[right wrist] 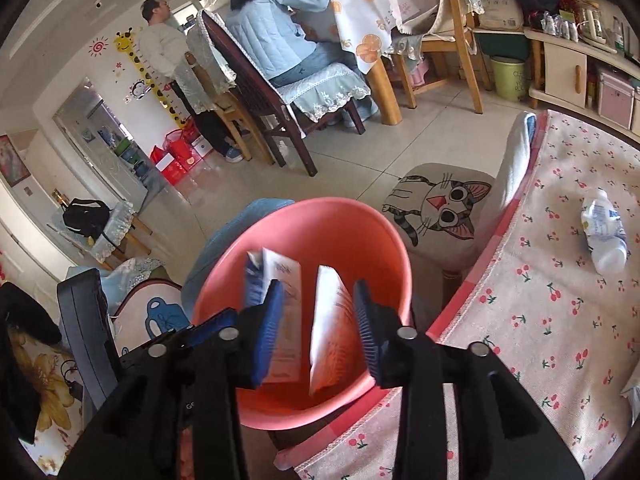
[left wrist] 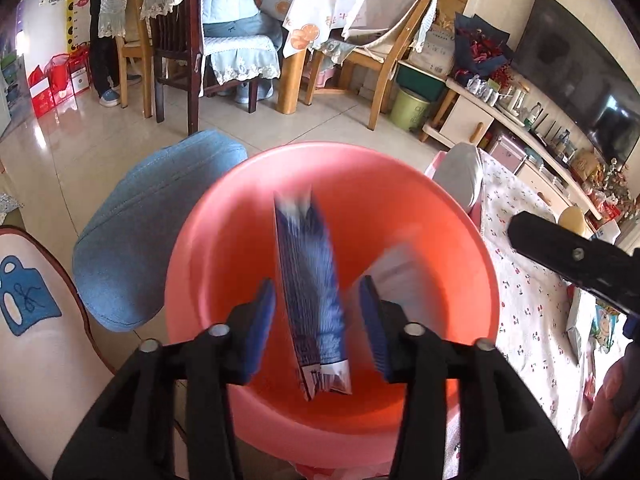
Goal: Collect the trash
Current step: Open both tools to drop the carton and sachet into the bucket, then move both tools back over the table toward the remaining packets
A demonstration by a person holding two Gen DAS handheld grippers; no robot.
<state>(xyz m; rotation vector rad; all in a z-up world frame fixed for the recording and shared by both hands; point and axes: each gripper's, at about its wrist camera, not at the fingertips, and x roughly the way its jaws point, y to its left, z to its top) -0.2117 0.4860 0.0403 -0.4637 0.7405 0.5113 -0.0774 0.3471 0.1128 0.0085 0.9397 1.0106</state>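
A salmon-pink plastic basin (left wrist: 248, 208) sits below both grippers; it also shows in the right wrist view (right wrist: 344, 220). My left gripper (left wrist: 318, 320) is open above it, and a blue and white packet (left wrist: 310, 280), motion-blurred, hangs free between the fingers over the basin. A blurred white packet (left wrist: 400, 268) lies to its right. My right gripper (right wrist: 318, 328) is open over the basin, with a white and orange packet (right wrist: 334, 336) and a white leaflet-like packet (right wrist: 286, 320) in the basin beneath it. A crushed plastic bottle (right wrist: 604, 232) lies on the cherry-print cloth.
A table with a cherry-print cloth (right wrist: 540, 320) is on the right. A cat-face stool (right wrist: 440, 208) stands beyond the basin, and a blue cushion (left wrist: 152, 232) and a patterned seat (left wrist: 28, 312) are to its left. Two people, chairs and a dining table are farther back.
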